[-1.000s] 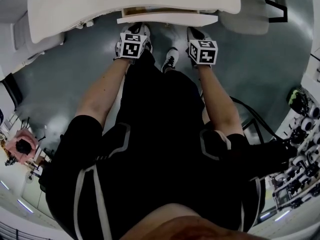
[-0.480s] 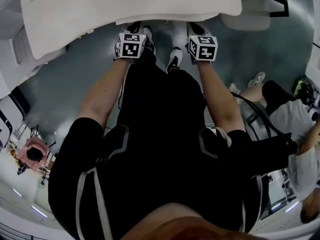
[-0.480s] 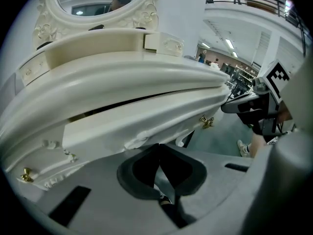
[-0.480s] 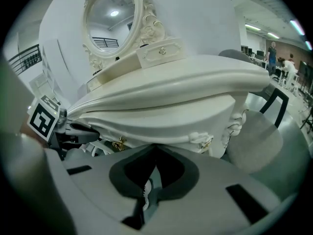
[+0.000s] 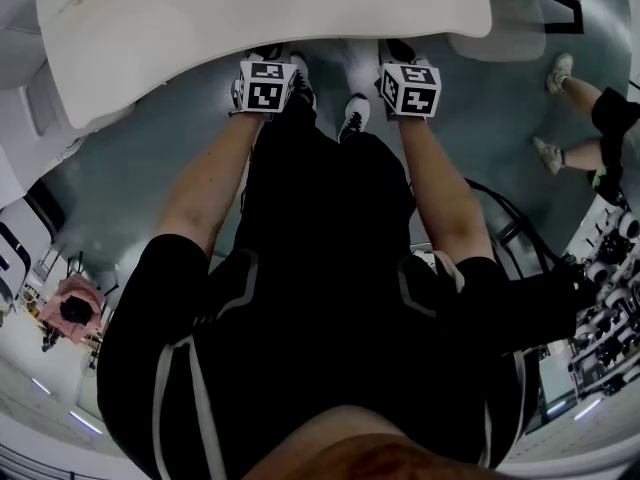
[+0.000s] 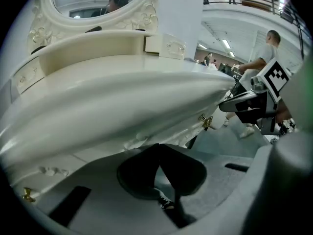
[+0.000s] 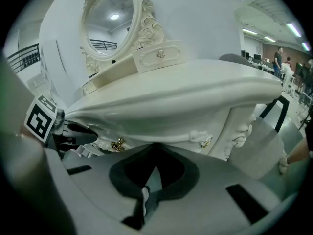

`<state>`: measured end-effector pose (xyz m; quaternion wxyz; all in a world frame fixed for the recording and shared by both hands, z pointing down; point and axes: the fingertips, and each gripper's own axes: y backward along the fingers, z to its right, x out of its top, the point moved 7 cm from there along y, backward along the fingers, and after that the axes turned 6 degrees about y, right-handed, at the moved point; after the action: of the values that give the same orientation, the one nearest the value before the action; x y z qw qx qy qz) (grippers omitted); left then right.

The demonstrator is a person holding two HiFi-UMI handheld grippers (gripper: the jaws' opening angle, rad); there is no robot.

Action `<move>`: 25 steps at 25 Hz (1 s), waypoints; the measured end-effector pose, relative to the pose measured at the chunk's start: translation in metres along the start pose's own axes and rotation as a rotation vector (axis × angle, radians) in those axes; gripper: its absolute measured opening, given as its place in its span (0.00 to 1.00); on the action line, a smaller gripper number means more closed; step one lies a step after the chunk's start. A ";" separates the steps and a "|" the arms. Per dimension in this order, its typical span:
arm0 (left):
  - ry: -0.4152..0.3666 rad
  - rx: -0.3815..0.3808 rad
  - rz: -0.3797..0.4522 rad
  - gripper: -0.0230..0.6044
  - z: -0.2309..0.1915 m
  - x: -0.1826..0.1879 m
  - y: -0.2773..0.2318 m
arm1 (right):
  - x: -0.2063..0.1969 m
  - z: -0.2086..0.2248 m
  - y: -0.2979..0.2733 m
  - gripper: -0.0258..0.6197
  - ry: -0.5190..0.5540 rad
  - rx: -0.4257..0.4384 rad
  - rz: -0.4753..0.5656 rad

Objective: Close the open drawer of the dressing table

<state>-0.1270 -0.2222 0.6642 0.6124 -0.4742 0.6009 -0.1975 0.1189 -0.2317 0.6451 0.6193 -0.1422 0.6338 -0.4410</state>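
The dressing table (image 5: 260,8) is glossy cream-white with carved trim; its drawer (image 7: 156,132) sits pushed in beneath the overhanging top, a brass knob (image 7: 117,144) on its front; left tongs (image 6: 157,150) and right tongs (image 7: 155,153), both pressed together and empty, point close at that front.

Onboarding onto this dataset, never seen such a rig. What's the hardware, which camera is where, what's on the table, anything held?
No robot: a person holds a two-jaw claw in each hand. The head view looks down from the person's head at the white dressing table. The other two views come from a camera riding on each claw, looking along its jaws. The left claw and right claw are both shut, jaws together, holding nothing, close to the table's front under its top. A mirror and small drawers stand at the back of the top; nothing loose shows on it.
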 end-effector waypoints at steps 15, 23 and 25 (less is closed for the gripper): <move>-0.048 0.031 0.014 0.04 0.001 -0.005 0.010 | -0.002 0.000 0.001 0.05 -0.007 0.013 0.042; -0.029 0.037 0.086 0.04 0.035 -0.011 0.046 | -0.011 -0.007 0.034 0.05 0.025 0.078 0.066; -0.016 0.040 0.108 0.04 0.048 -0.013 0.057 | -0.013 -0.008 0.047 0.05 0.036 0.094 0.076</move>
<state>-0.1041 -0.1680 0.6163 0.6363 -0.4304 0.6166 -0.1721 0.1314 -0.1927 0.6178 0.6302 -0.0807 0.6282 -0.4491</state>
